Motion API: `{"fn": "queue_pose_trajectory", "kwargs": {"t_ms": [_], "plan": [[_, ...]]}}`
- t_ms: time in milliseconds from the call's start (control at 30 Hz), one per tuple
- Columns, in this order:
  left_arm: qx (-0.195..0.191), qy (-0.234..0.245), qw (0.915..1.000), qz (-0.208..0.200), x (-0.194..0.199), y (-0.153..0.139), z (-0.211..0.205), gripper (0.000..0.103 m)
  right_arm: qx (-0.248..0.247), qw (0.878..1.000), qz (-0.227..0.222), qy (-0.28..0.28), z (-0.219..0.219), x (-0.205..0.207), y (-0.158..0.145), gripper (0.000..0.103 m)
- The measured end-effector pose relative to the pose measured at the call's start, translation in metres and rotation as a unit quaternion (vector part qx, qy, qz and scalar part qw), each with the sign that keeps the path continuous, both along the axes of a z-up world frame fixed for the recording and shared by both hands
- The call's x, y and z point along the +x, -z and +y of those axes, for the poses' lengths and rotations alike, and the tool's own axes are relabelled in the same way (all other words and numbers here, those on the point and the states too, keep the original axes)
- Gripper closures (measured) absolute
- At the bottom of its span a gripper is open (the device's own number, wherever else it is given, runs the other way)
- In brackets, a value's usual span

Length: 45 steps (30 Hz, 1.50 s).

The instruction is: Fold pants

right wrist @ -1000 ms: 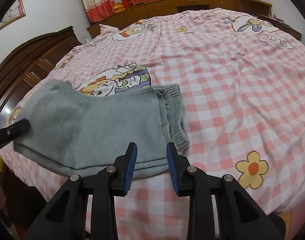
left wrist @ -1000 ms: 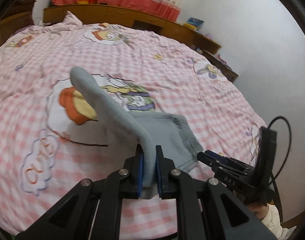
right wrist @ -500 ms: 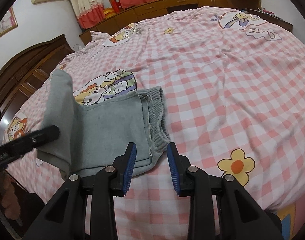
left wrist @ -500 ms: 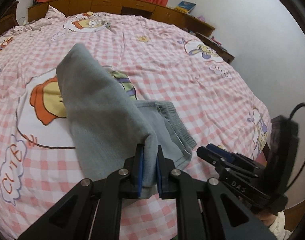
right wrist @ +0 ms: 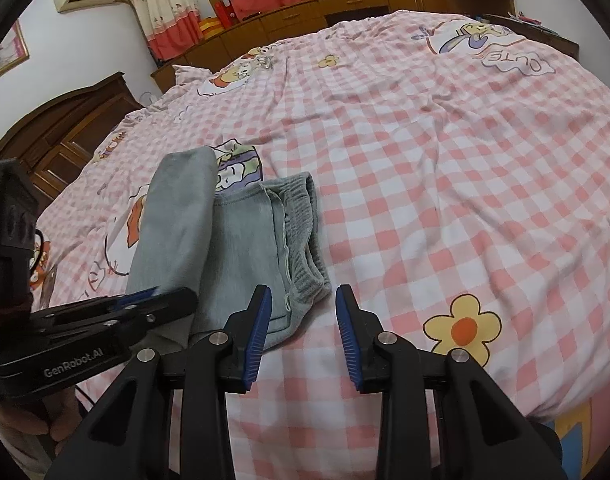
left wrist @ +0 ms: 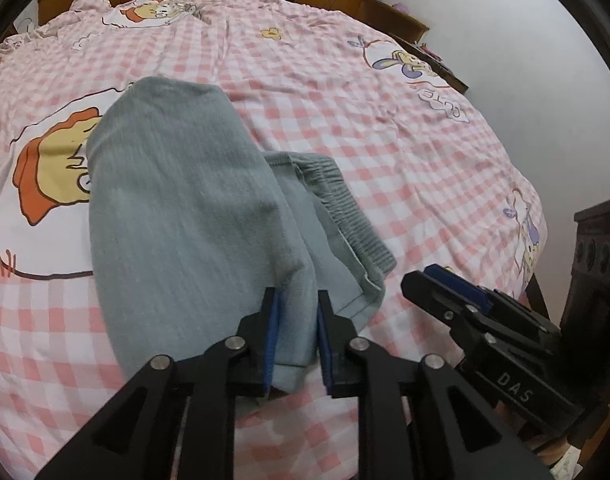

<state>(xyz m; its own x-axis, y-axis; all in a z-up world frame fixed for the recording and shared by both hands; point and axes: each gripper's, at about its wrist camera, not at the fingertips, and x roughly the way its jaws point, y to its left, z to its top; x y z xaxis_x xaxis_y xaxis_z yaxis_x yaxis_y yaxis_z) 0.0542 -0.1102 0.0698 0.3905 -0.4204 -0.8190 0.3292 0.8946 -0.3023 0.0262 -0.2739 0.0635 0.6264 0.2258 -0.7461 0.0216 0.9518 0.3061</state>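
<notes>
1. The left gripper (left wrist: 296, 334), at the bottom centre of its own view, is opening its jaws; the folded-over edge of the pants (left wrist: 193, 216) lies between the blue pads, which no longer seem to press it.
2. The right gripper (right wrist: 303, 334), low in its own view, stands with jaws apart and nothing between them, just in front of the near corner of the pants (right wrist: 241, 248).
3. The grey pants lie near the front edge of the bed (right wrist: 445, 184), left of centre in both views, the leg part doubled over toward the ribbed waistband (left wrist: 345, 208).
4. The cloth looks soft, light and limp; it will likely sag and slide wherever it is unsupported.
5. Best hold, I judge, is a pinch on a doubled edge or corner, through all layers, not the flat middle.
</notes>
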Motion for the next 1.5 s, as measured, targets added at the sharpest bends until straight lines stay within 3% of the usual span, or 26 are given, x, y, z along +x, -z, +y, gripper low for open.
{"fn": "queue_pose_trajectory", "kwargs": {"t_ms": [100,333,400,500,600,800,1067,1100,1200,1500], "plan": [[-0.015,0.012,0.9998,0.003,-0.005,-0.007,0.001,0.068,-0.003,1.000,0.002,0.000,0.000,0.001,0.001,0.069],[-0.025,0.018,0.9994,-0.017,-0.026,-0.024,0.020,0.058,-0.013,1.000,0.004,-0.005,0.005,0.007,-0.001,0.069],[-0.027,0.000,0.9995,-0.019,-0.030,-0.025,0.036,0.058,-0.012,1.000,-0.001,-0.011,0.007,0.012,-0.006,0.065],[0.005,-0.034,0.9990,-0.028,-0.031,-0.020,0.057,0.058,0.008,0.999,-0.003,-0.032,0.016,0.025,-0.013,0.058],[0.029,-0.065,0.9972,-0.023,-0.028,-0.009,0.076,0.058,0.026,0.998,0.014,-0.060,0.030,0.043,-0.013,0.058],[0.010,-0.076,0.9969,0.016,-0.022,0.023,0.089,0.056,0.022,0.996,0.034,-0.083,0.057,0.072,-0.006,0.058],[-0.008,-0.066,0.9976,0.017,-0.031,0.025,0.092,0.053,0.023,0.992,0.071,-0.101,0.081,0.104,0.011,0.058],[-0.009,-0.065,0.9977,0.016,-0.033,0.025,0.093,0.053,0.023,0.992,0.073,-0.103,0.082,0.105,0.012,0.059],[-0.018,-0.071,0.9971,0.020,-0.034,0.023,0.098,0.053,0.017,0.990,0.063,-0.122,0.093,0.105,0.009,0.089],[-0.027,-0.078,0.9965,-0.010,-0.034,-0.002,0.104,0.053,0.000,0.993,-0.015,-0.119,0.081,0.072,-0.048,0.092]]}}
